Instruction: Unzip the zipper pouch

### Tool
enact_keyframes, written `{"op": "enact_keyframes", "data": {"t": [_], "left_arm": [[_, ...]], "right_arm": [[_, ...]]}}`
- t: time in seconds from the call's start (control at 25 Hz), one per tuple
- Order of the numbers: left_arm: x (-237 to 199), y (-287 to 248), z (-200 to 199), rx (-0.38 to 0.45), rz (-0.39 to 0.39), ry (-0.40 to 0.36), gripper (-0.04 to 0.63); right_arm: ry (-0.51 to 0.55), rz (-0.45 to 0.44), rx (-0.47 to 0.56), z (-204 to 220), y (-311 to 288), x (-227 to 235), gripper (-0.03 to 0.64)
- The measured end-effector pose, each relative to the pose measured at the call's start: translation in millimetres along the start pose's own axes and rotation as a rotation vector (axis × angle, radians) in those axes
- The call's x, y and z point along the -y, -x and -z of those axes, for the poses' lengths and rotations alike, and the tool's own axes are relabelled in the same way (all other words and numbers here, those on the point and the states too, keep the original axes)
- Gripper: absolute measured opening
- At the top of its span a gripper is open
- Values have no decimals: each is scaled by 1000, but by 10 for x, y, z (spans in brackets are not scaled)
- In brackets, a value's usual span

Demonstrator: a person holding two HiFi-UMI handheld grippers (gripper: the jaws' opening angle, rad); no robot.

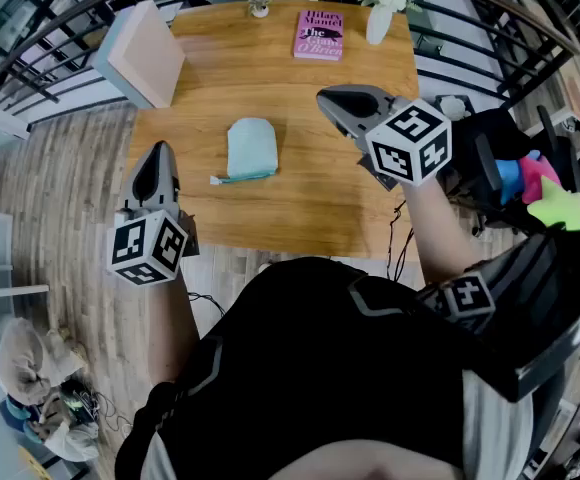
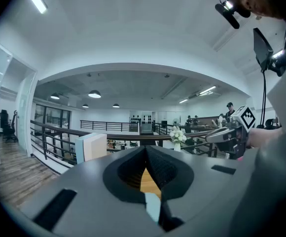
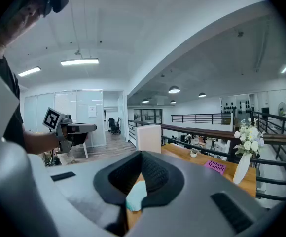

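— Teal zipper pouch (image 1: 251,149) is lying flat near the middle of the wooden worktop (image 1: 300,208), its darker zipper edge facing the person and a small pull tab sticking out at the near left corner. Are the claws touching it?

— No. The left claw (image 1: 158,158) is hanging over the worktop's near left edge. The right claw (image 1: 332,100) is hovering above the worktop to the pouch's right. The pouch is sitting between them, apart from both.

— Are they gripping anything?

— Both are pressed together, pads meeting on nothing. In each gripper view the pouch is showing only as a pale teal sliver below the closed claw.

— What else is sharing the worktop?

— A pink book (image 1: 319,35) is lying at the far edge, a white vase of white flowers (image 1: 378,20) is standing just beside it near the far right corner, and a pale block (image 1: 142,53) is standing at the far left corner.
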State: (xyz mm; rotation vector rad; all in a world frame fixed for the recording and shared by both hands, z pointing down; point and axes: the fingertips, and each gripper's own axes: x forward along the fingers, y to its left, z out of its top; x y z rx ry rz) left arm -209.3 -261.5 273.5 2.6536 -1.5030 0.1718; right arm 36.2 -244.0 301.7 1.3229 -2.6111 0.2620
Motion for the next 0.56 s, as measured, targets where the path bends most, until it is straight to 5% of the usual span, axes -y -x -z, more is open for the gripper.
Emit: {"op": "enact_keyframes", "data": {"t": [0.56], "left_arm": [[-19,7,117,-19,-22,17,29]], "right_arm": [[15,7,-11,21,-41,12,9]]}}
